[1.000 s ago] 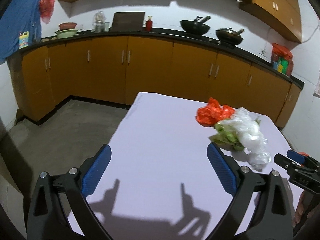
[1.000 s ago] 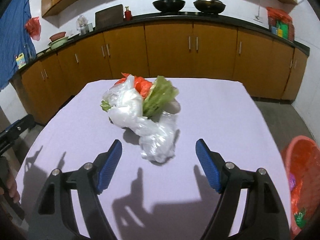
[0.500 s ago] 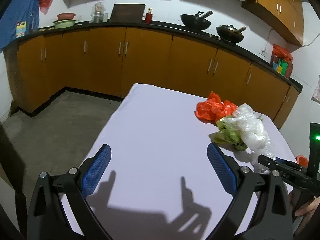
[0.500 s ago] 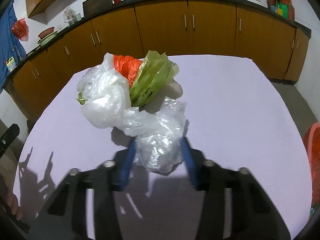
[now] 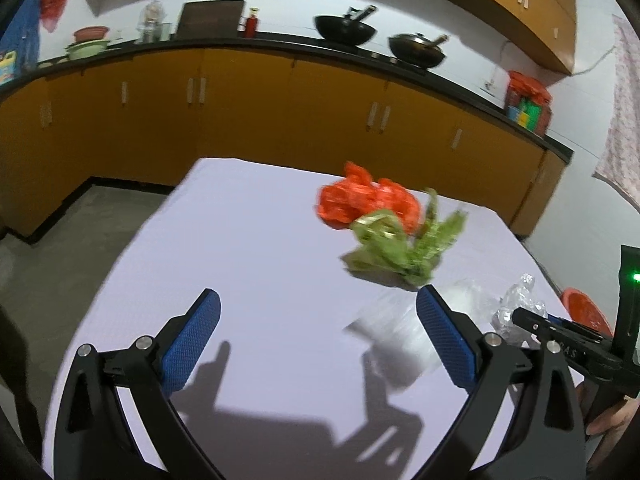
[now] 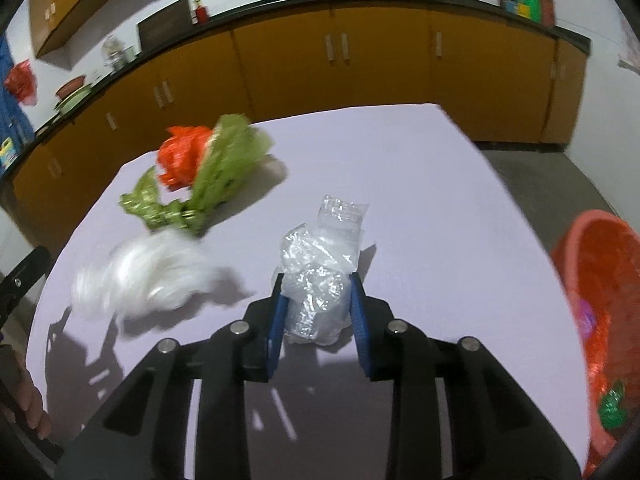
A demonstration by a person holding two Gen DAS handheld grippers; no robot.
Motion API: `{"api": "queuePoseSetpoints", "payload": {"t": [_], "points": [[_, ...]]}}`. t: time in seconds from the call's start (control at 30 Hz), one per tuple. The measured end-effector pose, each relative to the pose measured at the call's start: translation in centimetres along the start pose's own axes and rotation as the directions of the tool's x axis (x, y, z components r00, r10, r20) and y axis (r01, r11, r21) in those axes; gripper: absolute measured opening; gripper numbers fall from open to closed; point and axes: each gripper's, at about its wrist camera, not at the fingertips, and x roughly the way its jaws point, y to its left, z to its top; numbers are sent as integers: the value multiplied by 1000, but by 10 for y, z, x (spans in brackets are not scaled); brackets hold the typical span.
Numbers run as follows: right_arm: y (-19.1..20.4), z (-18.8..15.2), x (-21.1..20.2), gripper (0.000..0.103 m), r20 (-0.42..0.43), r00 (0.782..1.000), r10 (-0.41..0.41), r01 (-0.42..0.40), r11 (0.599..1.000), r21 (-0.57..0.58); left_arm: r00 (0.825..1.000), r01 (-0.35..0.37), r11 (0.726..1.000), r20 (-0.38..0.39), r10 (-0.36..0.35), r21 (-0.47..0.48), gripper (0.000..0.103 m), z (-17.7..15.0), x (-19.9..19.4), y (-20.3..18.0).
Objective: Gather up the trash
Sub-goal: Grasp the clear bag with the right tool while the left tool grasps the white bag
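Note:
My right gripper (image 6: 318, 284) is shut on a crumpled clear plastic bag (image 6: 320, 276) and holds it over the white table (image 6: 420, 200); the bag also shows in the left wrist view (image 5: 516, 308). A white plastic bag (image 6: 148, 276) lies blurred to its left, also in the left wrist view (image 5: 396, 336). Behind it lie a green bag (image 6: 224, 168) and an orange bag (image 6: 180, 156), seen too in the left wrist view, the green bag (image 5: 396, 244) in front of the orange bag (image 5: 360, 200). My left gripper (image 5: 316, 336) is open and empty above the table.
An orange bin (image 6: 600, 320) with trash in it stands off the table's right edge. Orange kitchen cabinets (image 5: 240, 120) with woks (image 5: 344, 32) on the counter run along the back. Bare concrete floor (image 5: 60, 248) lies left of the table.
My right gripper closed on the clear bag and pulled it away from the pile. The white bag came loose and moved left. The green and orange bags stayed behind.

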Motion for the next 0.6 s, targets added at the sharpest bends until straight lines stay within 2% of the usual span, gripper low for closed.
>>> {"api": "queuePoseSetpoints", "payload": {"t": [0.2,0.37,0.47,0.6], "points": [[-33,-4,-11,30,15,999,-35,34,997,67,997,77,993,-19,-76,94,98,-3,11,-38],[-51,-5,-16,30,15,999,-51,49,994,99,986,161,972,-72,-151,170,99,-9,19,-56],[-56,-7,-18,30,12,999,-52,50,992,116,985,150,963,-114,-127,226,99,-14,31,-66],[-59,-11,-24,30,13,999,-50,48,991,122,975,174,959,-173,-136,226,99,-17,43,-71]]}}
